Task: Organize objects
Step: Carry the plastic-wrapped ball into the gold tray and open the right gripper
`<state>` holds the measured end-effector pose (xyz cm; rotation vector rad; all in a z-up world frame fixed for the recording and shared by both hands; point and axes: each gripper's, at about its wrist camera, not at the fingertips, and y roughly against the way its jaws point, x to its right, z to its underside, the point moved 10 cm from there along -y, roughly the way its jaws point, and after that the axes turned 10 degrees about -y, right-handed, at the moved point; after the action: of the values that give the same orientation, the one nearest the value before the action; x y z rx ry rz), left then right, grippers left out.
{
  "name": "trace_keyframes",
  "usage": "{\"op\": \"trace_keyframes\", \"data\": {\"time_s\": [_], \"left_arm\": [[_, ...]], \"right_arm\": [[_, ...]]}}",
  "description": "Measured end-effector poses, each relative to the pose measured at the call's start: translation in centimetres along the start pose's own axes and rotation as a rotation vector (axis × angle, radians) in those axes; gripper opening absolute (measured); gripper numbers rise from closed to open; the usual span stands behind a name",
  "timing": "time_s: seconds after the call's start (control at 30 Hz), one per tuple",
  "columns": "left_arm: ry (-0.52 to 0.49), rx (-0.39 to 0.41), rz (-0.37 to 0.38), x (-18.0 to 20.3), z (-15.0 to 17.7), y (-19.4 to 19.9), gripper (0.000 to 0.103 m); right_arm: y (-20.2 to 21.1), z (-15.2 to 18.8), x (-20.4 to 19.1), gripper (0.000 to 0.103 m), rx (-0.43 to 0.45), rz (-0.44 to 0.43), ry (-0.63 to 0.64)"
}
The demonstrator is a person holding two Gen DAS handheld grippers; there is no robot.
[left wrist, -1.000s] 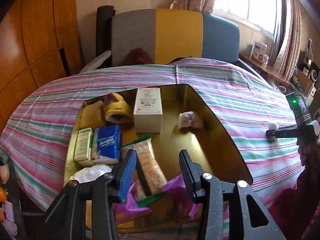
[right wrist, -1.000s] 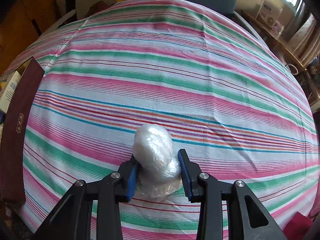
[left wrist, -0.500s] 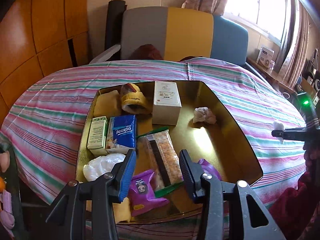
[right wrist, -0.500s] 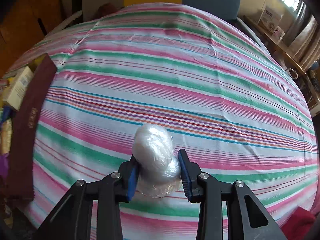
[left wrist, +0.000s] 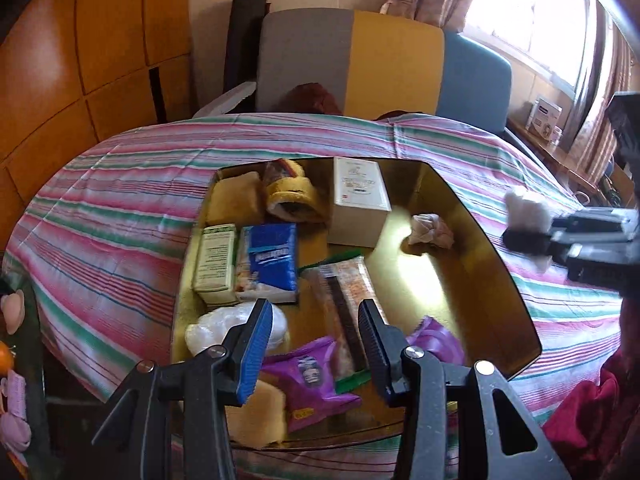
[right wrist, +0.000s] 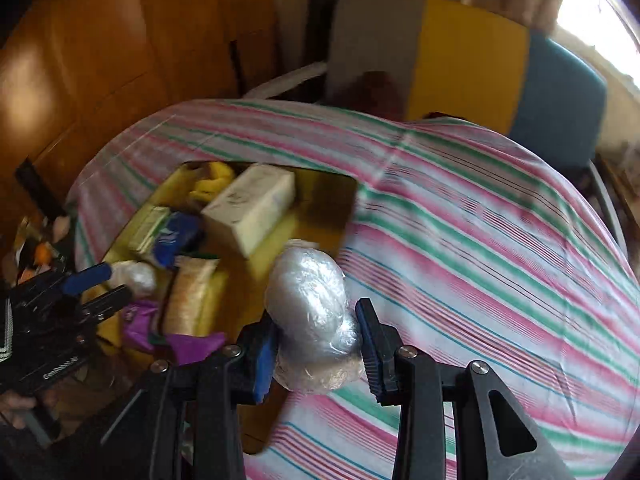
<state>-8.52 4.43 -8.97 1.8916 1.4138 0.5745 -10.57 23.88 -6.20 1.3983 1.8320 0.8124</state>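
My right gripper (right wrist: 316,340) is shut on a ball wrapped in clear plastic (right wrist: 308,300) and holds it in the air beside the right wall of the gold tray (right wrist: 332,208). In the left wrist view that gripper (left wrist: 532,236) and its white bundle (left wrist: 524,208) hang just right of the tray (left wrist: 480,264). My left gripper (left wrist: 316,328) stands open over the tray's near end, nothing between its fingers. Below it lie a cracker packet (left wrist: 344,292), a purple packet (left wrist: 308,376) and another clear plastic bundle (left wrist: 224,328).
The tray also holds a white box (left wrist: 360,200), a blue tissue pack (left wrist: 268,264), a green carton (left wrist: 214,264), a crumpled tissue (left wrist: 430,230) and a yellow slipper (left wrist: 292,196). A striped cloth (right wrist: 480,260) covers the table. A grey, yellow and blue chair (left wrist: 360,60) stands behind.
My right gripper lifted the wrapped ball off the striped cloth and carried it left to the tray's edge. The left gripper shifted a little and stayed open over the tray.
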Motion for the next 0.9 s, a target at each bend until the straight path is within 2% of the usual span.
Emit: {"op": "trace_keyframes", "data": {"time_s": [0.07, 0.17, 0.4, 0.47, 0.53, 0.67, 0.9], "left_arm": [[0.012, -0.002, -0.016, -1.1, 0.2, 0.1, 0.045], [0.038, -0.014, -0.038, -2.6, 0.6, 0.0, 0.045], [0.044, -0.018, -0.053, -3.6, 1.1, -0.4, 0.054], [0.034, -0.008, -0.06, -3.4, 1.1, -0.4, 0.056], [0.028, 0.005, -0.071, -3.4, 1.0, -0.2, 0.058], [0.02, 0.033, -0.101, -3.5, 0.5, 0.4, 0.06], [-0.006, 0.101, -0.161, -3.1, -0.8, 2.4, 0.06]], "right_arm": [[-1.3, 0.5, -2.2, 0.037, -0.038, -0.011, 0.053], [-4.0, 1.6, -4.1, 0.038, -0.105, 0.022, 0.134], [-8.9, 2.8, -5.6, 0.039, -0.191, 0.08, 0.197], [-9.4, 3.0, -5.8, 0.043, -0.184, 0.07, 0.191], [-9.6, 3.2, -5.8, 0.054, -0.179, 0.058, 0.179], [-9.6, 3.8, -5.8, 0.061, -0.163, 0.028, 0.156], [-6.3, 3.0, -5.5, 0.084, -0.057, -0.029, 0.032]]}}
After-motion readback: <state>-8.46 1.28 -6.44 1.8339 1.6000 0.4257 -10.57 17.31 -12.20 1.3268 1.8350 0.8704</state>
